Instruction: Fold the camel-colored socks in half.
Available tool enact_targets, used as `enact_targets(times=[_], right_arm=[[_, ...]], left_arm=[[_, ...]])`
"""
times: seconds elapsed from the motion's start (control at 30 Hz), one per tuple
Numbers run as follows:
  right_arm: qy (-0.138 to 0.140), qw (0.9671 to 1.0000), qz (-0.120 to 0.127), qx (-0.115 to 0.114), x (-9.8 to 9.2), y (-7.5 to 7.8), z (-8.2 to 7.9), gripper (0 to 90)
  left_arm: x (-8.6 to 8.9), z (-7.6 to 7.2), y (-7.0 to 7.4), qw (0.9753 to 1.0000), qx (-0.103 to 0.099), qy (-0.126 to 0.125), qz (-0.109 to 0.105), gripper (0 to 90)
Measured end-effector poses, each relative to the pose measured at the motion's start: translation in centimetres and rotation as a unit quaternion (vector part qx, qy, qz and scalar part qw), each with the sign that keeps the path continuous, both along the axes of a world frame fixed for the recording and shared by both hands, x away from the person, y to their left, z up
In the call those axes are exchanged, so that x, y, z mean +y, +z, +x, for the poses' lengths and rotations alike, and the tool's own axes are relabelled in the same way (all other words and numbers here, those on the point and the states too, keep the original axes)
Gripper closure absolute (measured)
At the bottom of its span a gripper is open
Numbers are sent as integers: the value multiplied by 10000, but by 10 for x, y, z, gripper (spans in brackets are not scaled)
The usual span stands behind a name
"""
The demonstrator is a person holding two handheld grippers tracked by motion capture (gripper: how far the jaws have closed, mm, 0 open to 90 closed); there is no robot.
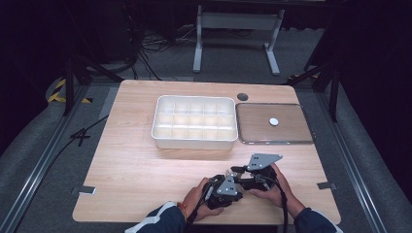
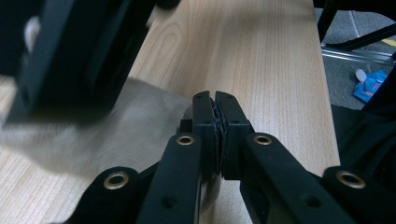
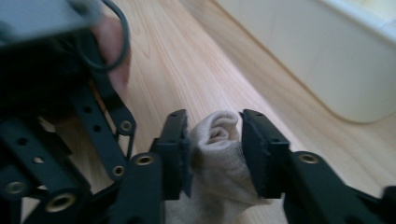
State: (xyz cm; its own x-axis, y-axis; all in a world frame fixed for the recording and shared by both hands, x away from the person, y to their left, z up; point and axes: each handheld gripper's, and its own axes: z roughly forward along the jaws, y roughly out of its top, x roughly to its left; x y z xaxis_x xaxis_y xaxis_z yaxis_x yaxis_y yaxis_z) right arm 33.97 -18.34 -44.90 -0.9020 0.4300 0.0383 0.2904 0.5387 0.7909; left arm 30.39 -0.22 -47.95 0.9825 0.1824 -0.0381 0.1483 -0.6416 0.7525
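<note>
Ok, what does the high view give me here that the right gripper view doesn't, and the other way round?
High view: the flat tray beside the box, with a small white disc on or in it, and the box's grid of compartments. Right gripper view: a beige cloth bunched between the right gripper fingers, which press it from both sides. Shared: the wooden table and the white compartment box.

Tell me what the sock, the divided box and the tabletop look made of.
Sock: beige knitted fabric, ribbed and soft, bunching between the jaws. Box: likely white plastic, smooth, slightly translucent walls. Tabletop: light wood or wood-look laminate, matte with visible grain.
</note>
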Motion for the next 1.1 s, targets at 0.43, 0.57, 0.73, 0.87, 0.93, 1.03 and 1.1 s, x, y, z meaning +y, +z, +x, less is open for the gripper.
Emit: enact_targets(times=[0.43,0.57,0.73,0.87,0.93,1.03,1.1], right_arm=[[-355,9979,-340,420,11,-15,22,809],[-413,9981,-319,341,12,-11,21,780],[-602,9979,-159,183,9,-3,19,715],[-667,9977,-98,39,7,1,18,649],[-664,9978,-15,-13,6,5,17,644],[-690,9975,120,-107,5,11,15,602],[-697,9974,142,-143,4,13,15,590]], left_arm=[[20,10,1,9998,164,127,-81,880],[23,9,3,9997,121,65,-181,844],[31,9,13,9995,53,125,-286,812],[37,9,17,9996,2,189,-223,787],[40,8,19,9994,-56,207,-265,773],[43,8,24,9991,-119,238,-338,756],[47,8,26,9989,-132,305,-328,746]])
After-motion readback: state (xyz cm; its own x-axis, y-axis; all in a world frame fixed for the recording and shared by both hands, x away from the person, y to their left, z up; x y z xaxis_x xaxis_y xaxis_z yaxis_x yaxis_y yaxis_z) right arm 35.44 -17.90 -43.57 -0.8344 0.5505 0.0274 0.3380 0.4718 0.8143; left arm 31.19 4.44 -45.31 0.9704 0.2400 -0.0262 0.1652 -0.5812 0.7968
